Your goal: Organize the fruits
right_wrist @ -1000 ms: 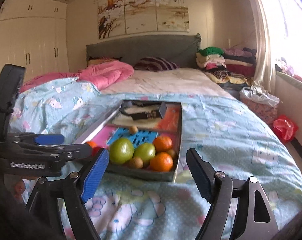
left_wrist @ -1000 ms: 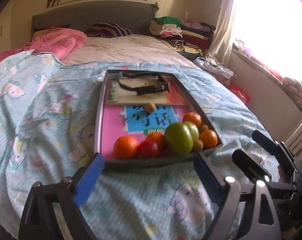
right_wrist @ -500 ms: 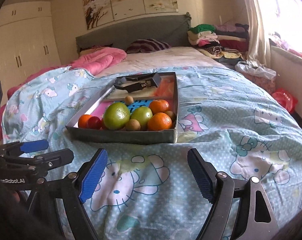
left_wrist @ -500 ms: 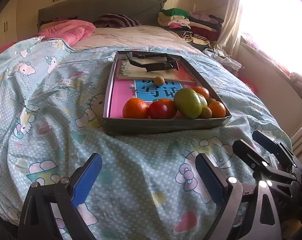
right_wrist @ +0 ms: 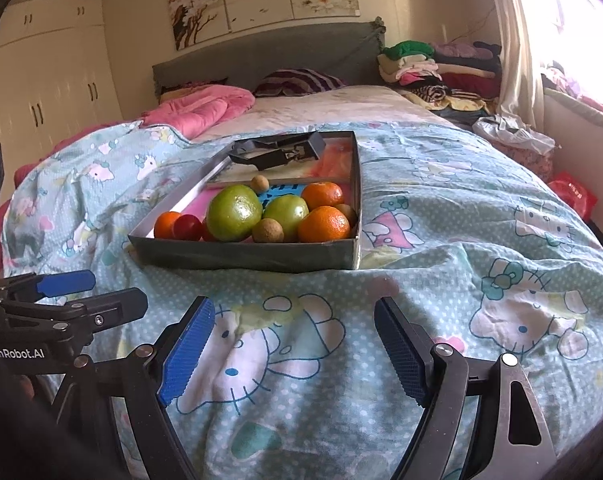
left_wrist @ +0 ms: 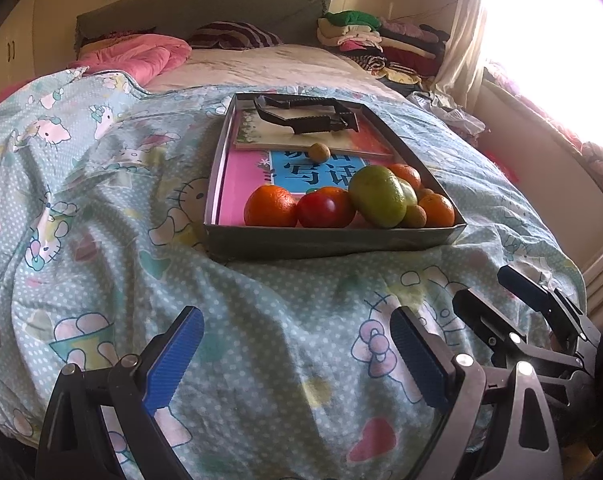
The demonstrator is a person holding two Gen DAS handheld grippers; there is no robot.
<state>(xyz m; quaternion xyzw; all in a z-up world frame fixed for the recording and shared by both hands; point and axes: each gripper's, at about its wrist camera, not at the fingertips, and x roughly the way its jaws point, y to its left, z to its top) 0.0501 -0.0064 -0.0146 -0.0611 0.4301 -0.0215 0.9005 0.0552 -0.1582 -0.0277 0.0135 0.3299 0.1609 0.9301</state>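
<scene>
Bedroom: bed with cartoon-cat quilt, pink blanket, folded clothes pile, wardrobe. Shallow tray sits on the quilt holding three oranges, two green fruits, one red tomato, a few small brown fruits. Left gripper and right gripper both spread wide, empty, near the tray's front edge.

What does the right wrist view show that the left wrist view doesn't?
Only the right wrist view shows the wardrobe, the whole wall painting and the red bag by the bed. Only the left wrist view shows the full pink and blue book cover on the tray floor and the bright window. Both show the tray on the quilt, its fruit pile with the big green fruit, the black tool at the far end, and the left gripper and right gripper, both open and empty.
</scene>
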